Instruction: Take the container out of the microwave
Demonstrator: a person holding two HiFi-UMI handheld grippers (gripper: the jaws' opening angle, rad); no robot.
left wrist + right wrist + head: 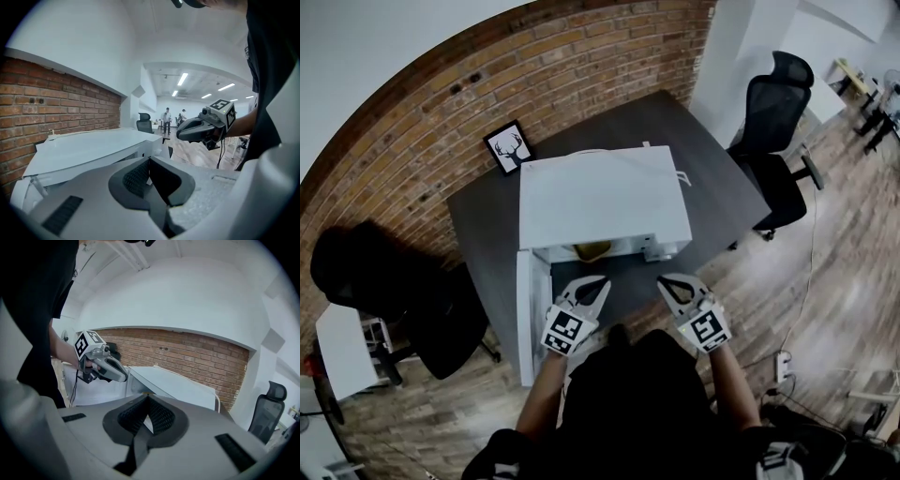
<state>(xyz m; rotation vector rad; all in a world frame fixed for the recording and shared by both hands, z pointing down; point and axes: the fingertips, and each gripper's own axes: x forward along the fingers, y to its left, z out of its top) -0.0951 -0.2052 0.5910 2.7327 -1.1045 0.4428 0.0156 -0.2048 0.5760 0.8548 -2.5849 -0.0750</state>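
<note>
we see a framed antler picture (508, 146) at the back of the dark table (717, 169) by the brick wall (581, 66), and a black office chair (773, 117) on the wooden floor (830, 281).

Bright, even light washed out the top of the white microwave (605, 202), while its open cavity lay in shadow. Around the microwave the brick wall (441, 103) and floor (825, 281) bowed, fisheye-bent, with black corners.

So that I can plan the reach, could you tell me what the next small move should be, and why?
Probably open the jaws of the left gripper: the door of the white microwave is already open, the yellowish container sits just inside ahead of it, and its jaws are shut on nothing.
</note>
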